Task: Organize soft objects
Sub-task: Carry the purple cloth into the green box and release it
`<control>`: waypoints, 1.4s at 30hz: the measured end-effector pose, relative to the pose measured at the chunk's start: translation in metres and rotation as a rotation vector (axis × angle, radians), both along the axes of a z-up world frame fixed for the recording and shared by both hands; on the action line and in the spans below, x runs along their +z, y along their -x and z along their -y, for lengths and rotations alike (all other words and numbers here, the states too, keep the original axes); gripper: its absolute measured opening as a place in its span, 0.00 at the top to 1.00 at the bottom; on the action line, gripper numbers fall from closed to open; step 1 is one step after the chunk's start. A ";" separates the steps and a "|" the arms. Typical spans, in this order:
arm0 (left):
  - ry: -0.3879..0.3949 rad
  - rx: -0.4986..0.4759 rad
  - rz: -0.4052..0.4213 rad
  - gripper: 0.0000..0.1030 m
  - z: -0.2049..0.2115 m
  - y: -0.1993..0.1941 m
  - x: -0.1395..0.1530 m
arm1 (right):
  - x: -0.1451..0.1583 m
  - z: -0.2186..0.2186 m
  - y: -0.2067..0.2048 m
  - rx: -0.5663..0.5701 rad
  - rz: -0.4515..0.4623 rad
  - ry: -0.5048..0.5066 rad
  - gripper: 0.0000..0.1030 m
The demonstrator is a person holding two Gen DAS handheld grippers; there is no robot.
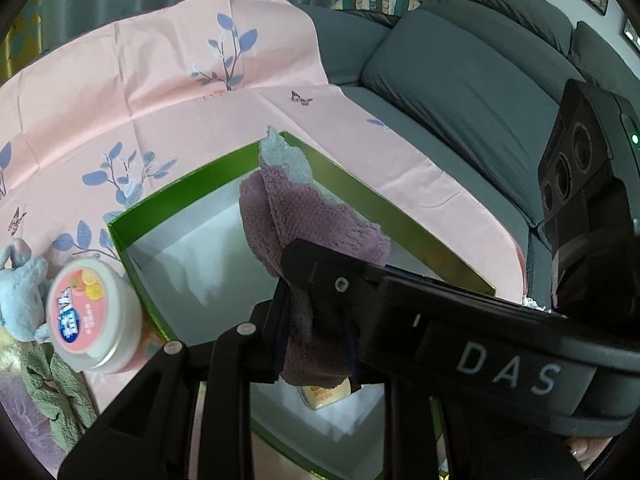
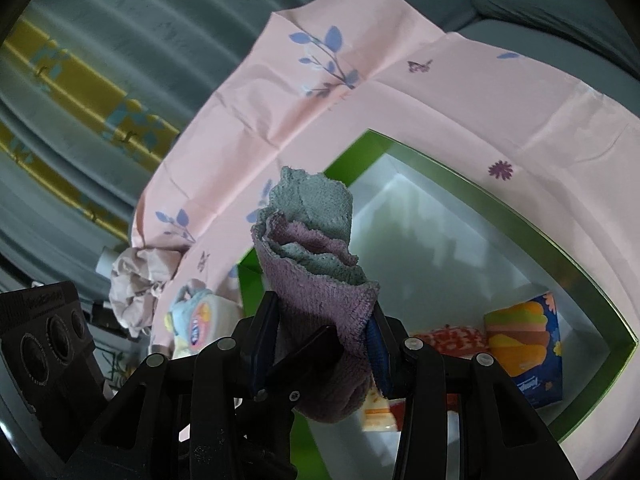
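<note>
A folded towel [image 1: 288,208], purple outside and teal inside, hangs over the open green box [image 1: 120,236] with a white inside. My left gripper [image 1: 316,344] is shut on its lower part. The right gripper's black finger [image 1: 320,276] reaches in from the right and presses the same towel. In the right wrist view the towel [image 2: 316,240] stands rolled between the blue pads of my right gripper [image 2: 320,344], which is shut on it above the green box [image 2: 520,216]. Both grippers hold the one towel.
The box holds a tissue pack [image 2: 528,344], a red patterned item [image 2: 448,338] and a yellow packet [image 1: 324,394]. On the pink cloth [image 1: 160,100] left of the box lie a round tub [image 1: 86,316], a blue plush toy [image 1: 22,292] and a green crinkled cloth [image 1: 56,392]. A grey sofa [image 1: 460,92] is behind.
</note>
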State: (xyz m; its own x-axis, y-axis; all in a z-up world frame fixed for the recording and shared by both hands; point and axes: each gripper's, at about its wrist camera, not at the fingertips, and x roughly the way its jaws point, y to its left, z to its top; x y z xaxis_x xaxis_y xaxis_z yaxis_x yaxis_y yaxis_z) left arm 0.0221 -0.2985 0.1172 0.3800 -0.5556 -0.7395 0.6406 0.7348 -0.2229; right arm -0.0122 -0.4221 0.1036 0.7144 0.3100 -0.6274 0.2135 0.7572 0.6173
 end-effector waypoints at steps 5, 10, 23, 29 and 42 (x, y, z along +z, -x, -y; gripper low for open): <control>-0.023 0.001 -0.023 0.78 0.007 -0.005 -0.011 | -0.009 0.006 -0.001 -0.019 -0.040 -0.006 0.57; -0.045 0.006 -0.036 0.78 0.011 -0.007 -0.018 | -0.015 0.010 -0.004 -0.034 -0.070 -0.005 0.57; -0.090 0.029 -0.056 0.77 0.018 -0.014 -0.032 | -0.020 0.015 -0.003 -0.063 -0.104 0.025 0.57; -0.085 0.038 -0.060 0.67 0.016 -0.015 -0.032 | -0.019 0.015 -0.003 -0.075 -0.117 0.034 0.57; -0.053 0.024 -0.042 0.29 0.009 -0.003 -0.012 | -0.006 0.014 0.007 -0.105 -0.091 0.067 0.57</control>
State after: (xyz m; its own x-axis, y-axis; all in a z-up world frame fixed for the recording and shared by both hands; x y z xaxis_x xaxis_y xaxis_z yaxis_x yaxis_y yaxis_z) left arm 0.0253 -0.3072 0.1052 0.3605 -0.5069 -0.7830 0.6139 0.7609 -0.2099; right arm -0.0192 -0.4359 0.0975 0.6800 0.1918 -0.7077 0.3465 0.7666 0.5406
